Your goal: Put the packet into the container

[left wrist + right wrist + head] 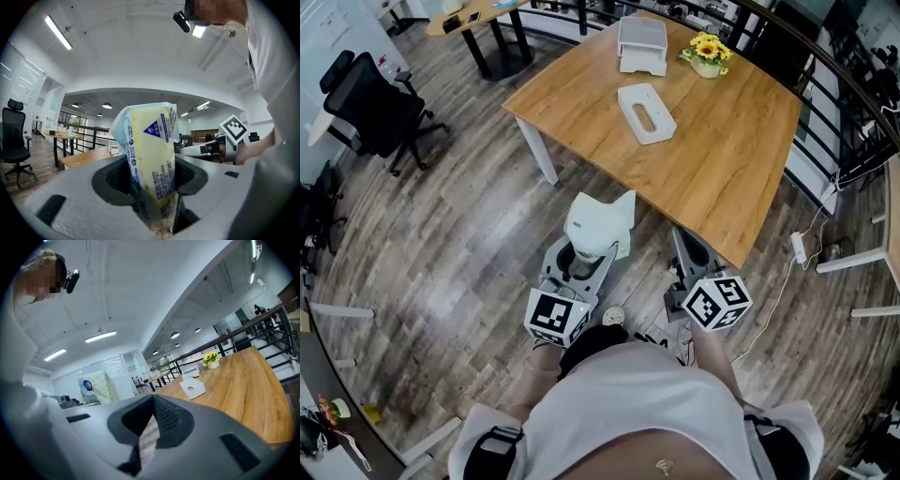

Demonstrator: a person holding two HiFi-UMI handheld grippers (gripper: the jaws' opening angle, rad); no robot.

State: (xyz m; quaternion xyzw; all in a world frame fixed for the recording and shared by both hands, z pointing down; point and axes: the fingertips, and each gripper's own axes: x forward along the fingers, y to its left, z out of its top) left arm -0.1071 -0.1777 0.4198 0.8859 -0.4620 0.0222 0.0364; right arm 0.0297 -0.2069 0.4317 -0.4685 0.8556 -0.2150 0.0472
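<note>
Packet (152, 154) stands upright, clamped in the jaws of the left gripper (589, 251); the right gripper (151, 416) beside it is closed and empty. The slotted white container (646, 112) lies well ahead on the surface (741, 169), so it seems best to keep the grip firm and line the packet's narrow edge with the slot before releasing.

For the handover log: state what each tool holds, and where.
Left tool grips the packet by its lower end; right tool holds nothing.

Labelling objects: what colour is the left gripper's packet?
A pale yellow plastic packet with light blue edges, blue print; clearest in left gripper view.
</note>
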